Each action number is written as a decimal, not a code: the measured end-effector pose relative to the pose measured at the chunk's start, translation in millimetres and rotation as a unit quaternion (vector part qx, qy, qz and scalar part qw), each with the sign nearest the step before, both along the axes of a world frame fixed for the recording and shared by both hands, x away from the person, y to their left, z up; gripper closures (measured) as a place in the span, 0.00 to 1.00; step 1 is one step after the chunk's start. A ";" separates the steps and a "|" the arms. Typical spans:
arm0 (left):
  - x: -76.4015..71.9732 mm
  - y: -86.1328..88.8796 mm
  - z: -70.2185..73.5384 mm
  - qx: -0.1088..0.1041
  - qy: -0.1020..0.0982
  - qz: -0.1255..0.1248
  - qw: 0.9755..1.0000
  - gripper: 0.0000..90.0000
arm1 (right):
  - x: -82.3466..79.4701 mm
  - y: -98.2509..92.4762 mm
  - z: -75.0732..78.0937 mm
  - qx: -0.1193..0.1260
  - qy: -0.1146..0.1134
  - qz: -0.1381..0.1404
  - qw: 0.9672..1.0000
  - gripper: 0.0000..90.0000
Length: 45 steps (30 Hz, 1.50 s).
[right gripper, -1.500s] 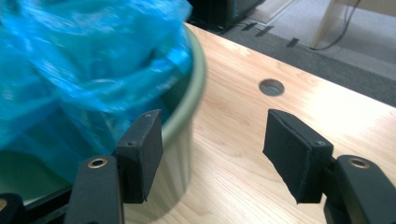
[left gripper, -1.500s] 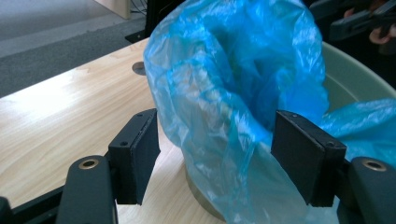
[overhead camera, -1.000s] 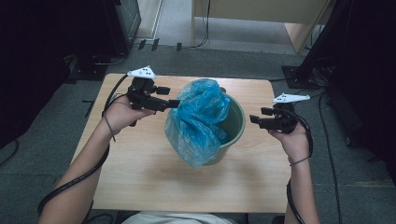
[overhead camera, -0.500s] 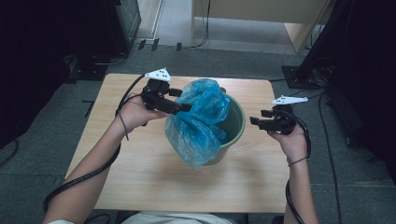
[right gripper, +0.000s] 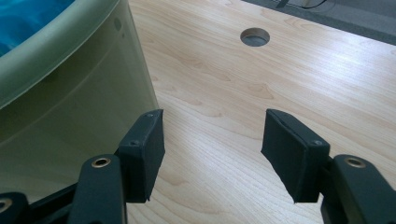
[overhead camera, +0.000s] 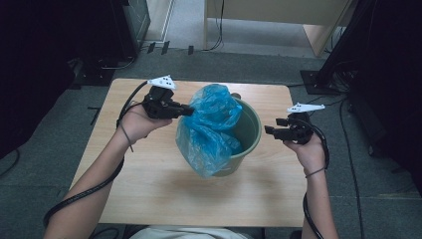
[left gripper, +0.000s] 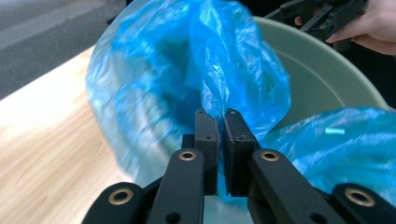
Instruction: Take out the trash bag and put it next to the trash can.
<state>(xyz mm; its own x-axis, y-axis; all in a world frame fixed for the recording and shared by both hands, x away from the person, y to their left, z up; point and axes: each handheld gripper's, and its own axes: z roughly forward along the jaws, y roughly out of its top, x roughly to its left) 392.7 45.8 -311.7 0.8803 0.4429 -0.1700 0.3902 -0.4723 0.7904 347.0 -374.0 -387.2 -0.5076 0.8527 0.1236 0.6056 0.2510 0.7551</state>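
The left gripper [left gripper: 221, 122] has just been closing its jaws, and now they pinch a fold of the blue plastic bag [overhead camera: 211, 127], which drapes over the near-left rim of the green bucket [overhead camera: 249, 130] at the middle of the wooden surface [overhead camera: 149, 189]. Over on the other side, the right gripper [right gripper: 212, 151] hangs just beside the bucket's outer wall, jaws spread apart with nothing between them.

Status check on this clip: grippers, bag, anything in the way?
Left gripper just closed, shut on blue bag. Right gripper open beside green bin. Nothing in the way.
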 end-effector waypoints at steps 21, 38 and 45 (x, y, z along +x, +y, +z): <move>10.5 7.4 -33.9 -0.044 0.060 0.004 0.997 0.58 | 7.8 1.8 -27.9 -0.015 -0.046 -0.013 0.999 0.43; 7.1 11.2 -26.2 -0.044 0.033 0.007 0.998 0.78 | 17.8 9.2 -69.5 -0.033 -0.013 -0.005 0.999 0.43; 6.7 11.9 -19.8 -0.039 0.031 0.003 0.999 0.96 | 18.1 10.2 -80.9 -0.020 -0.018 -0.010 1.000 0.43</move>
<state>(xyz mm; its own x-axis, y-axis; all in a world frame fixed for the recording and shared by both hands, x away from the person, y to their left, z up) 399.4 57.8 -331.5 0.8645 0.4308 -0.2590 0.4425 -0.4077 0.7987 365.1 -363.9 -468.1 -0.4930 0.8671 0.0722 0.5843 0.2684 0.7658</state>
